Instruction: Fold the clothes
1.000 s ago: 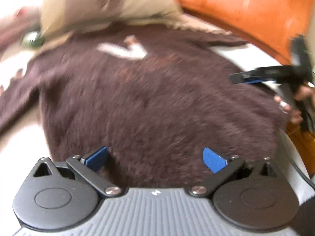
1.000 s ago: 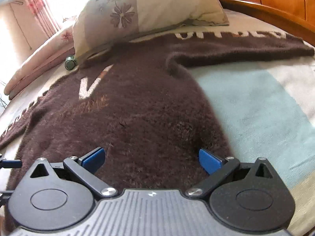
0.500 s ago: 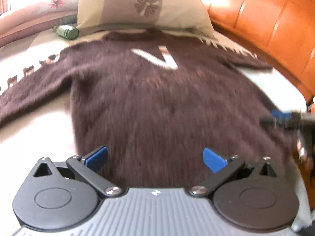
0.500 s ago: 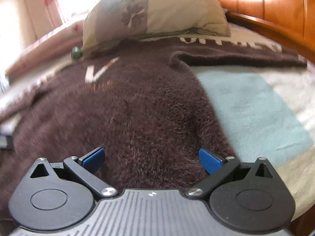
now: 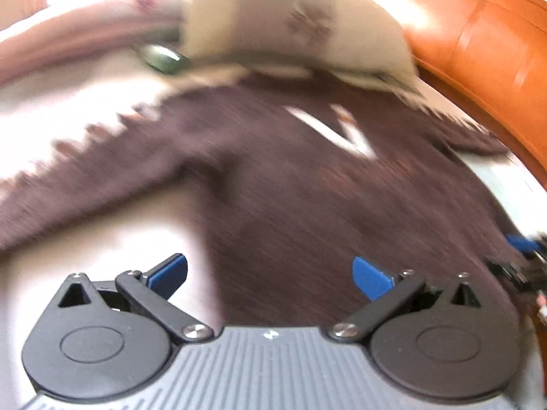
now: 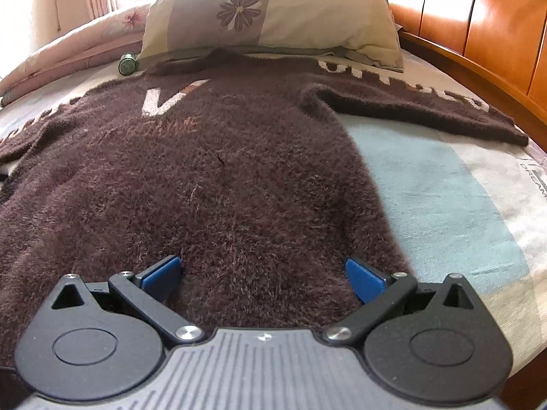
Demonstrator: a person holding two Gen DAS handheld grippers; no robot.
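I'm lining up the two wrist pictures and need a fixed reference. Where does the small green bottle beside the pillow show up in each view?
Left wrist: the small green bottle lies upper left, blurred, at the left end of the pillow.
Right wrist: the bottle lies upper left, sharp, by the pillow's lower left corner.
Shared landmark: the white V on the brown sweater.

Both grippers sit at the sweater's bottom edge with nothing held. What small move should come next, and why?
Probably close the right gripper on the hem of the brown sweater. Its jaws are open with the fuzzy fabric lying flat between them, sleeves spread wide. The left gripper view is motion-blurred, jaws also open, so it seems less settled.
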